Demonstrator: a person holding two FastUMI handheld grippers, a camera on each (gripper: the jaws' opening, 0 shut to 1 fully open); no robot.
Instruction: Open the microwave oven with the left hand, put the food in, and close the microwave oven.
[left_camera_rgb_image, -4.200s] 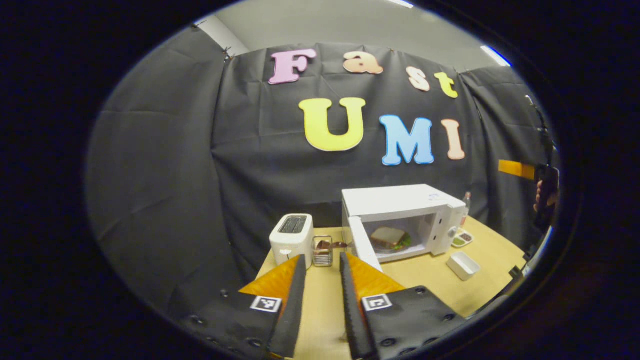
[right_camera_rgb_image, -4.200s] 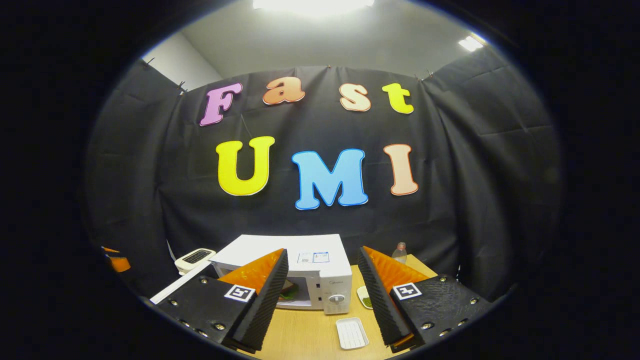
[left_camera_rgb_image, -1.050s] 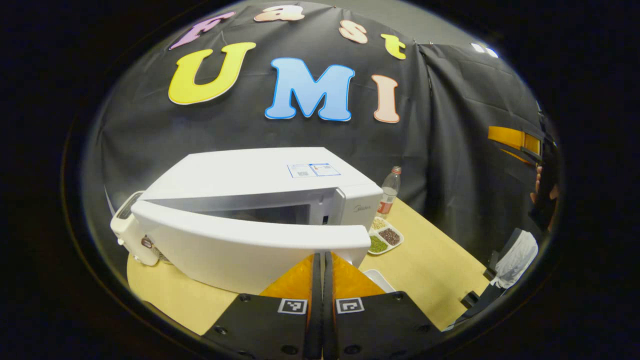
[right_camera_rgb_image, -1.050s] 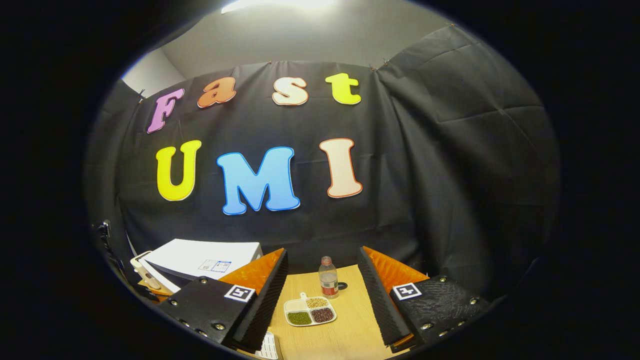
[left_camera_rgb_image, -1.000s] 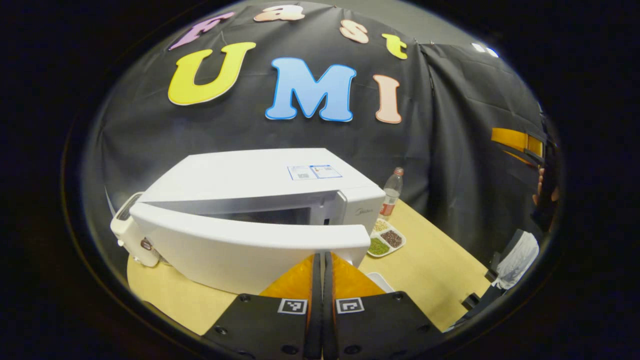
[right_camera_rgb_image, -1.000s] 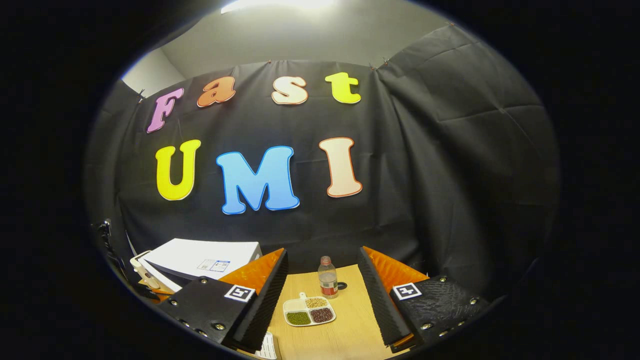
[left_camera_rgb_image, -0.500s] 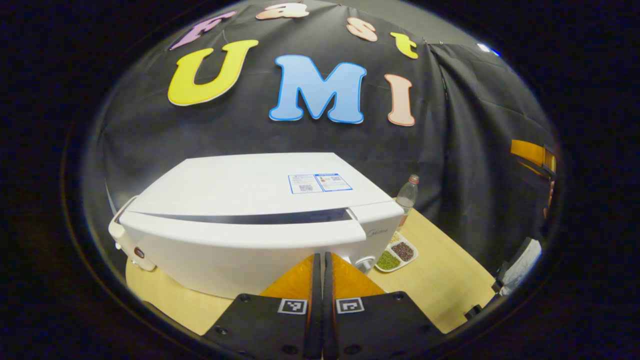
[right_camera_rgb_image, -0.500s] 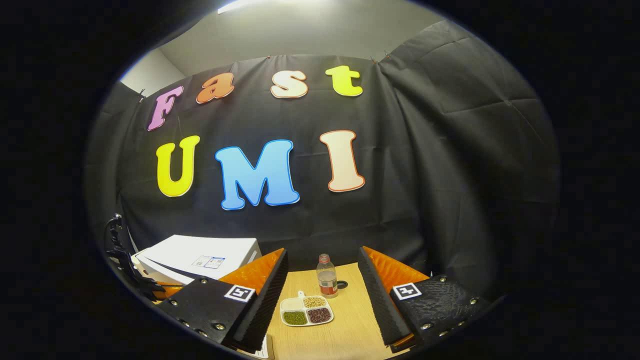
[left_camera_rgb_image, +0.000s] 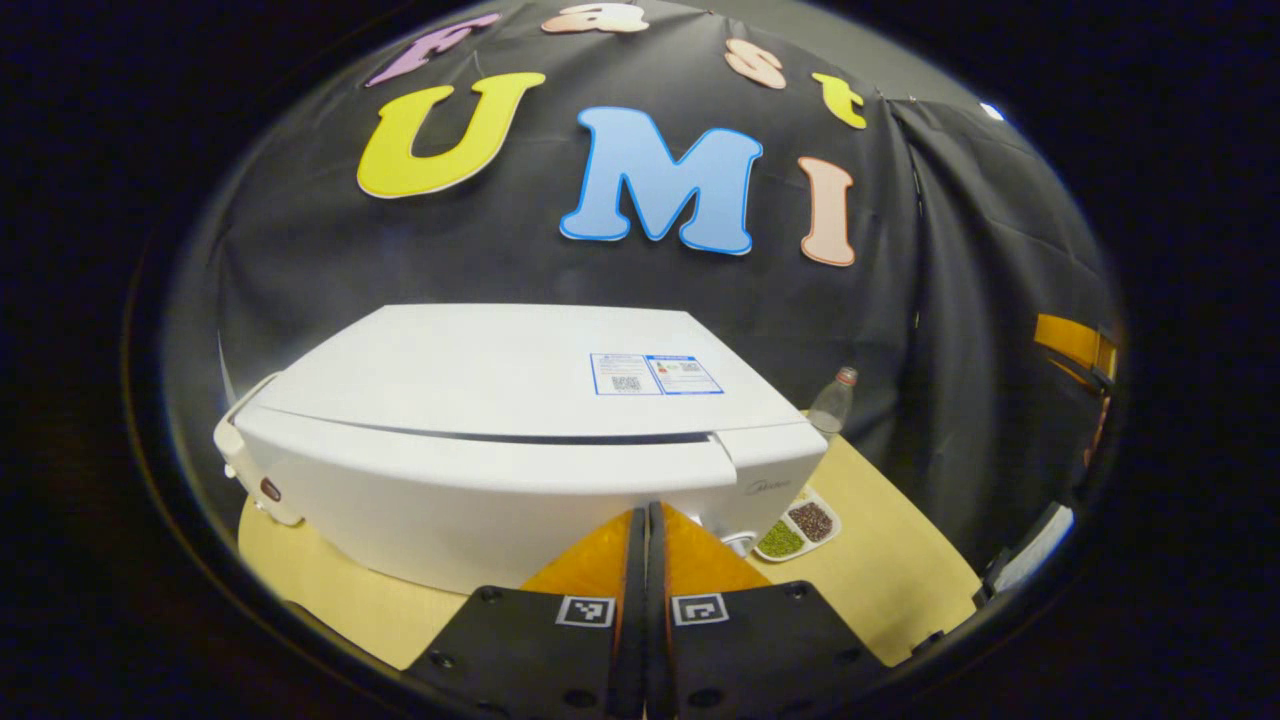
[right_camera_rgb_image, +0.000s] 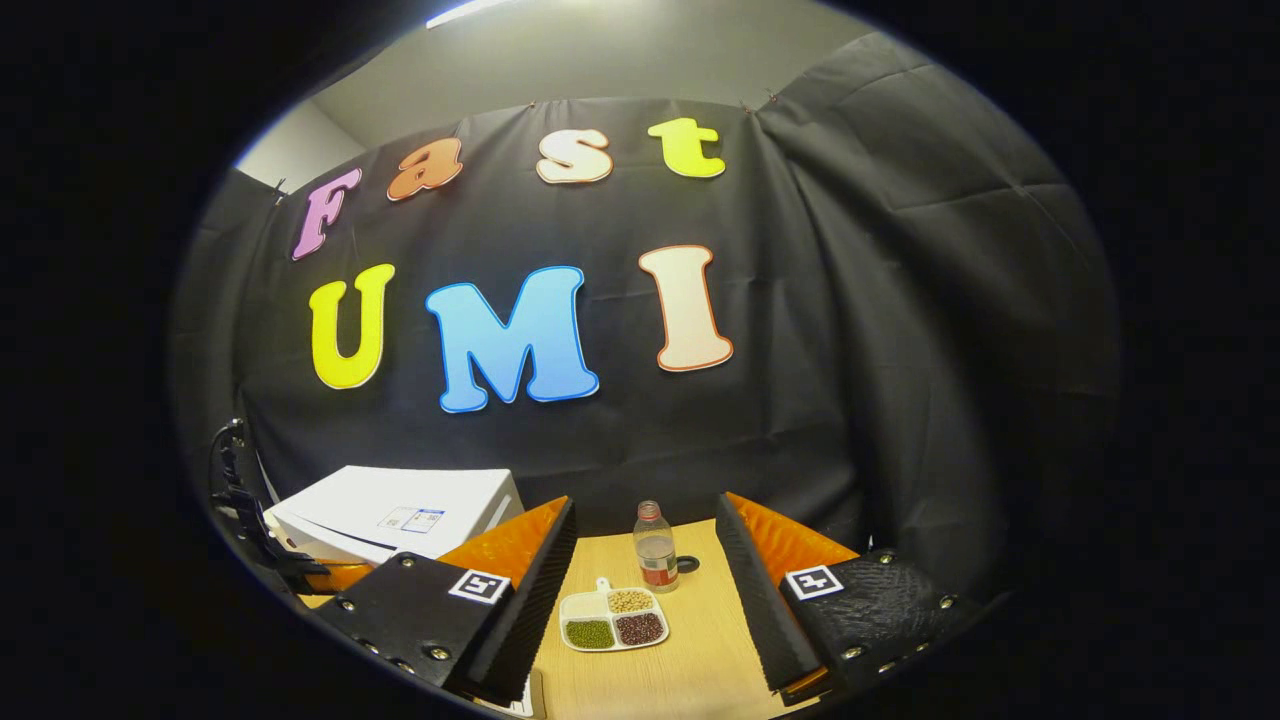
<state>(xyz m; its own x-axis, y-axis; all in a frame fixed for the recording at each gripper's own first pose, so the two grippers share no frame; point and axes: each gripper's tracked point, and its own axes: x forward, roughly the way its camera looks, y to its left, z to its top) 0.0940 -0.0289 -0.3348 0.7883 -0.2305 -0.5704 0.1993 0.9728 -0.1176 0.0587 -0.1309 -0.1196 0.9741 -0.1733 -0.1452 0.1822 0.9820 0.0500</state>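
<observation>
Left gripper has fingers pressed together, holding nothing, tips against the microwave door right ahead; closed tips make a blunt pusher, likely to seat the door; only a thin seam shows along the top of the microwave; food can't be seen, presumably inside; right gripper is wide apart, empty, parked clear; divided dish and bottle between its fingers.
</observation>
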